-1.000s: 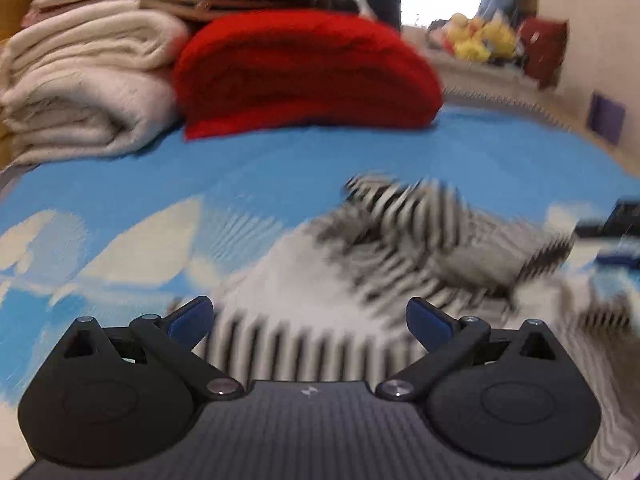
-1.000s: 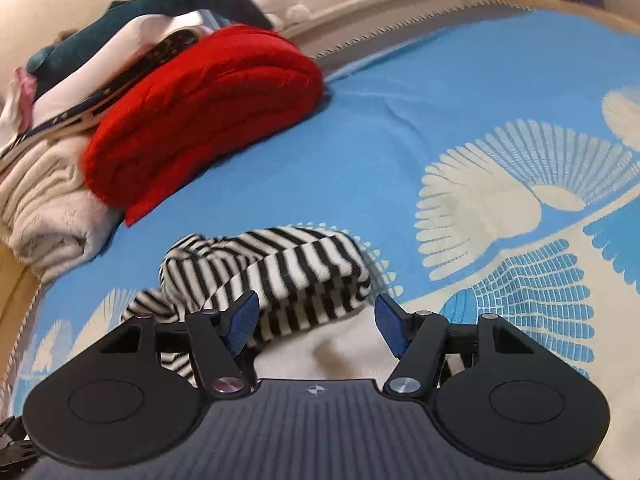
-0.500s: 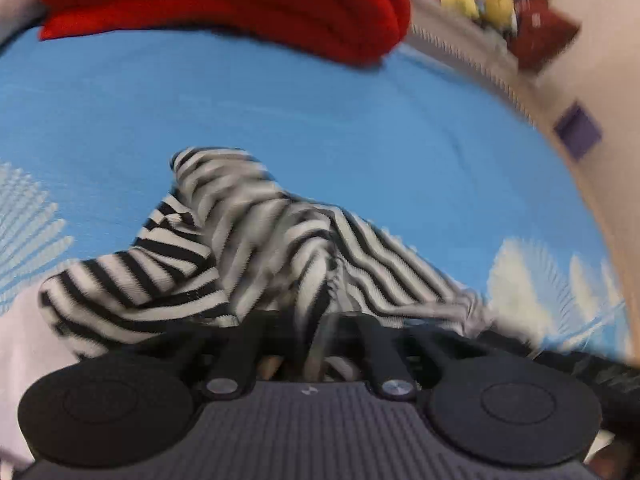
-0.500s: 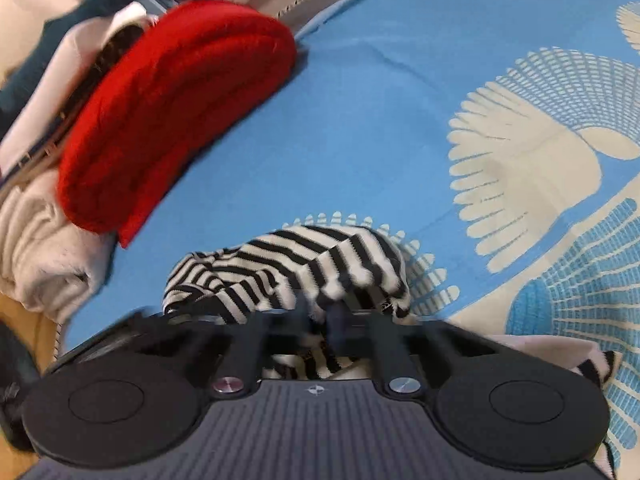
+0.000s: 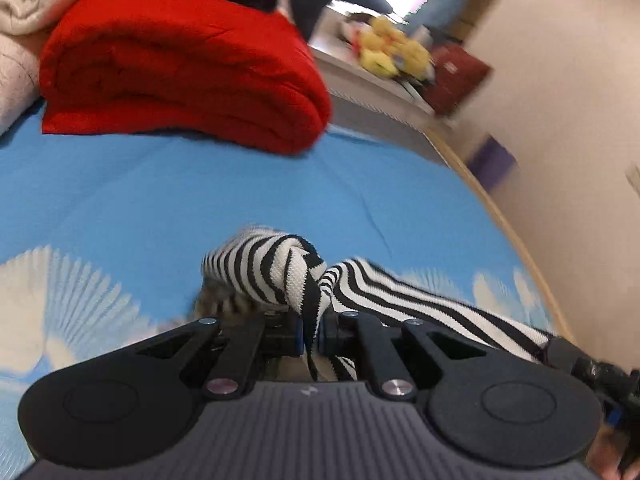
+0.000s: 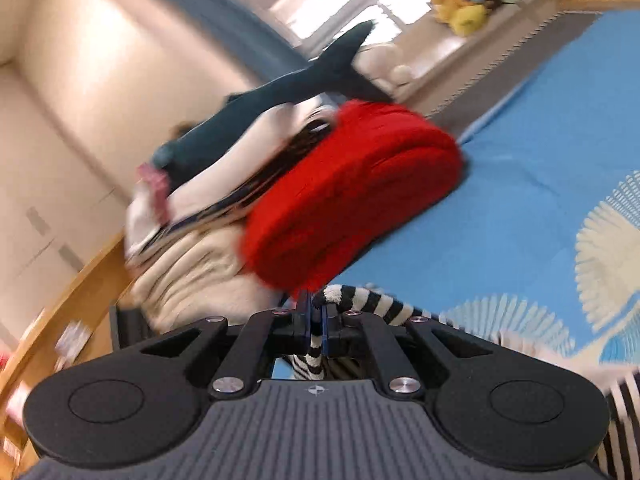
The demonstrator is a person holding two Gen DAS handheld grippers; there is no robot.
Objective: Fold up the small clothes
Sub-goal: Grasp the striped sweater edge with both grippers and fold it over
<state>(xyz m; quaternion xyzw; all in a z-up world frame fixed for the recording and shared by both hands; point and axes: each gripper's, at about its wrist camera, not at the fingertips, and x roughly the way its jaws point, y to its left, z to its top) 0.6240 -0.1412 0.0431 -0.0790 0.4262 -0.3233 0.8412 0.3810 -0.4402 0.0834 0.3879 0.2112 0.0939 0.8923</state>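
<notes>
A black-and-white striped garment (image 5: 288,272) is held up over the blue bedspread (image 5: 160,196). My left gripper (image 5: 311,330) is shut on a bunched fold of it, and the cloth stretches away to the right toward the other gripper. In the right wrist view my right gripper (image 6: 316,320) is shut on another edge of the striped garment (image 6: 372,300), which trails off to the right and down. Both views are tilted and blurred.
A folded red blanket (image 5: 180,68) lies at the head of the bed, also in the right wrist view (image 6: 352,196). Cream folded towels (image 5: 24,8) and a dark shark plush (image 6: 280,84) sit beside and on it. Yellow plush toys (image 5: 388,48) stand on a ledge. A wall is at right.
Both grippers were open over the garment, then closed on it. Now both have lifted it off the bedspread, and the cloth stretches between them.
</notes>
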